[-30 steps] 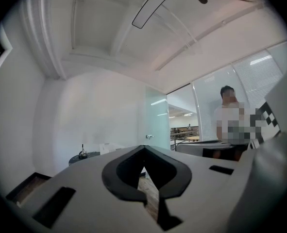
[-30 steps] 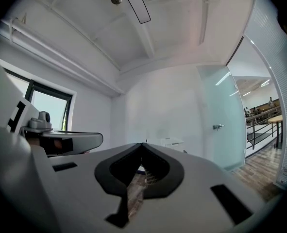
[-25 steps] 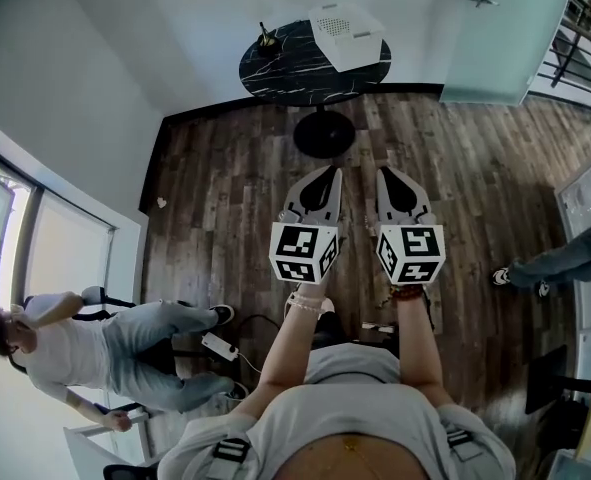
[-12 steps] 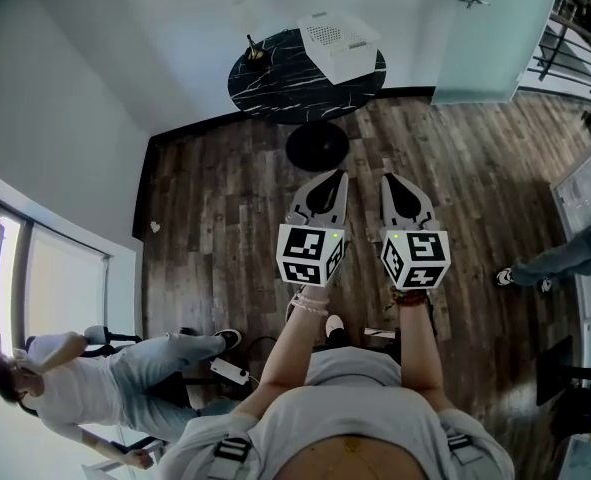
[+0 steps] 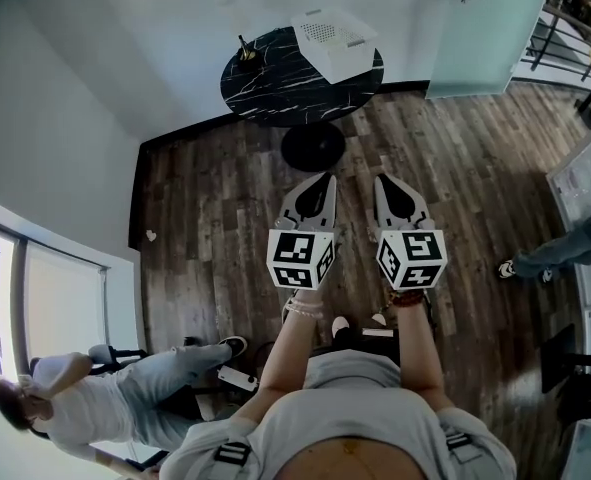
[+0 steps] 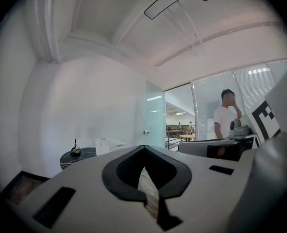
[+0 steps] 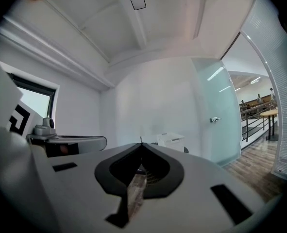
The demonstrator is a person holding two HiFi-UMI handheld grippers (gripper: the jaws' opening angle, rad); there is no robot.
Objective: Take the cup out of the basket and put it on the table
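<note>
A white basket (image 5: 333, 40) stands on the round black marble table (image 5: 275, 83) at the far wall. No cup shows; the basket's inside is hidden from here. My left gripper (image 5: 327, 176) and right gripper (image 5: 380, 178) are held side by side over the wooden floor, both pointing level at the table and well short of it. Both are shut with nothing between the fingers. In the left gripper view the closed tips (image 6: 143, 147) sit right of the table (image 6: 77, 157). In the right gripper view the basket (image 7: 170, 139) shows just beyond the closed tips (image 7: 141, 143).
A small dark holder with a stick (image 5: 243, 52) stands at the table's left edge. The table's round base (image 5: 312, 146) sits on the floor ahead. A person (image 5: 95, 408) sits at lower left, another person's legs (image 5: 555, 253) are at right. A glass door (image 5: 485, 28) is beyond.
Both grippers have travelled forward together across the floor towards the table. The table base has drawn closer to them, and the seated person has slid lower in view.
</note>
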